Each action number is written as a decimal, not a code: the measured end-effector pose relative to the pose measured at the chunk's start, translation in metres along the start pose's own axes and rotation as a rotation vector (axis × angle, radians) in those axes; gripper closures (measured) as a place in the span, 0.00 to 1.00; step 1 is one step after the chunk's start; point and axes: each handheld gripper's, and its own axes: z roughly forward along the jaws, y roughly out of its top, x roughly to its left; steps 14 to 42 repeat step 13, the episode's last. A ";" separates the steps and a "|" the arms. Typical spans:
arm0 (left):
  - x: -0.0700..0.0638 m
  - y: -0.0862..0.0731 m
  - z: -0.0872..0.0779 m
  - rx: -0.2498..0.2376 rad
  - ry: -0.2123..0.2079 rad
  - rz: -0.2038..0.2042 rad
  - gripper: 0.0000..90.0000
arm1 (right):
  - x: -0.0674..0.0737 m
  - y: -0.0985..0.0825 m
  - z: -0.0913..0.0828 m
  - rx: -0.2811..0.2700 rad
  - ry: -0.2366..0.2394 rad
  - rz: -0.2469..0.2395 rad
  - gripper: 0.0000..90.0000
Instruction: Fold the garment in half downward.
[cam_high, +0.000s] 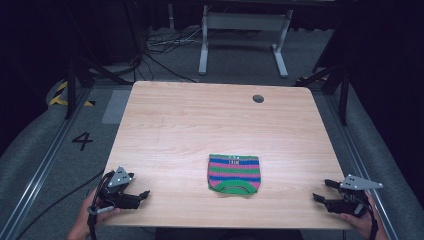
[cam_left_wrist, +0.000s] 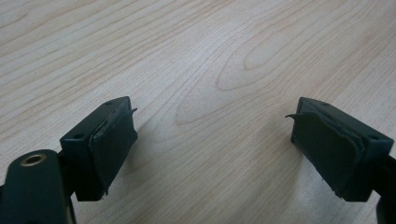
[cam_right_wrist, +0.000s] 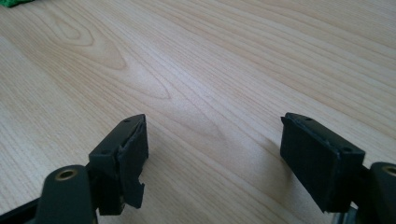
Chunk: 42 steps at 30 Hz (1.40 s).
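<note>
A small knitted piece (cam_high: 234, 173) with pink, blue and green stripes lies flat on the wooden table (cam_high: 190, 120), near its front edge and about midway across. My left gripper (cam_high: 139, 184) rests at the table's near-left corner, well to the left of the knit, and is open. In the left gripper view its jaws (cam_left_wrist: 212, 116) stand wide apart over bare wood. My right gripper (cam_high: 322, 190) sits at the near-right corner, also open, with nothing between its fingers (cam_right_wrist: 212, 121). A sliver of the green knit edge (cam_right_wrist: 13, 2) peeks in at the top left of the right gripper view.
A round dark cable hole (cam_high: 258, 98) sits near the table's far right edge. Beyond the table stand a white metal frame (cam_high: 243, 40) and loose cables (cam_high: 165, 47) on the floor. Black stand legs flank both sides.
</note>
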 end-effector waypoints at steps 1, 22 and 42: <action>0.000 0.000 0.000 0.000 0.000 0.000 0.15 | 0.000 0.000 0.000 0.000 0.000 0.000 0.26; 0.000 0.000 0.000 0.004 0.007 -0.005 0.14 | 0.000 0.000 0.001 0.009 -0.002 -0.003 0.20; 0.000 0.000 0.000 0.004 0.007 -0.005 0.14 | 0.000 0.000 0.001 0.009 -0.002 -0.003 0.20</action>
